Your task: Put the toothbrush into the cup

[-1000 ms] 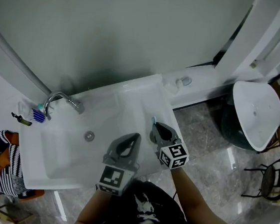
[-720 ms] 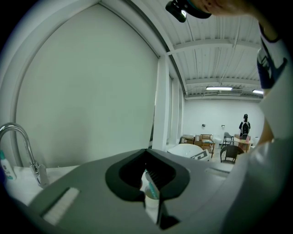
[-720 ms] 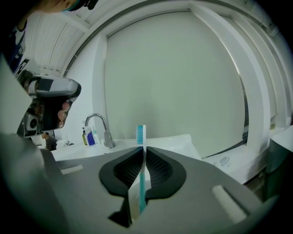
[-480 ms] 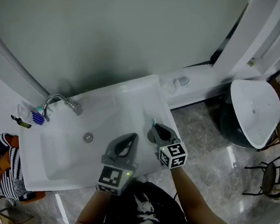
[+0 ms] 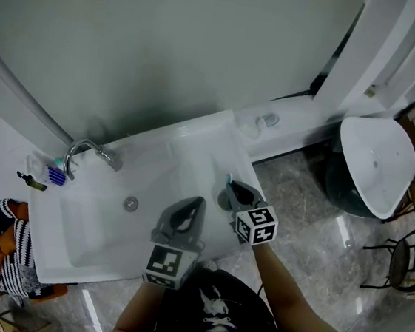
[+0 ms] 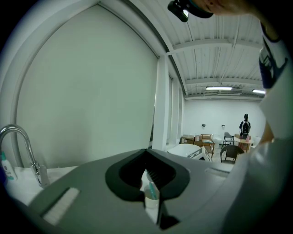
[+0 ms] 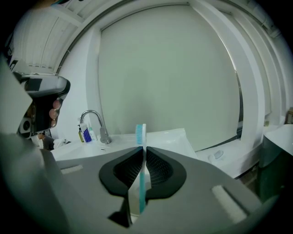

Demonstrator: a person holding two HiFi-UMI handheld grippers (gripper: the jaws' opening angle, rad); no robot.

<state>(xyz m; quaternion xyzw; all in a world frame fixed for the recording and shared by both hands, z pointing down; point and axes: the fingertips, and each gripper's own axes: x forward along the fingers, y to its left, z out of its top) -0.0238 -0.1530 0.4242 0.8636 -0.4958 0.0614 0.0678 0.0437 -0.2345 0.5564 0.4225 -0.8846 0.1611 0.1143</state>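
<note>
**Head view:** The right gripper [image 5: 231,194] hangs over the front right corner of the sink [image 5: 194,149]. The toothbrush [image 5: 227,179] shows as a teal tip poking up from its jaws. The left gripper [image 5: 198,201] sits just beside it on the left, jaws drawn to a point. The cup does not stand out against the white sink here.

**Left gripper view:** The jaws are almost together with nothing clamped between them. Through the slit under their tips a white cup [image 6: 150,200] shows, ahead and lower. A teal stem stands in its mouth, which I take to be the toothbrush's lower end.

**Right gripper view:** The jaws are narrow, pinched on the toothbrush [image 7: 142,192]. It stands upright with bristles above the tips, and the handle runs straight down past the pads. Its long axis is vertical, across the line the jaws point along.

The cup therefore seems to lie below these jaws, and the right hand carries the toothbrush. The move left looks like a short drop along that axis, then a release.
</note>
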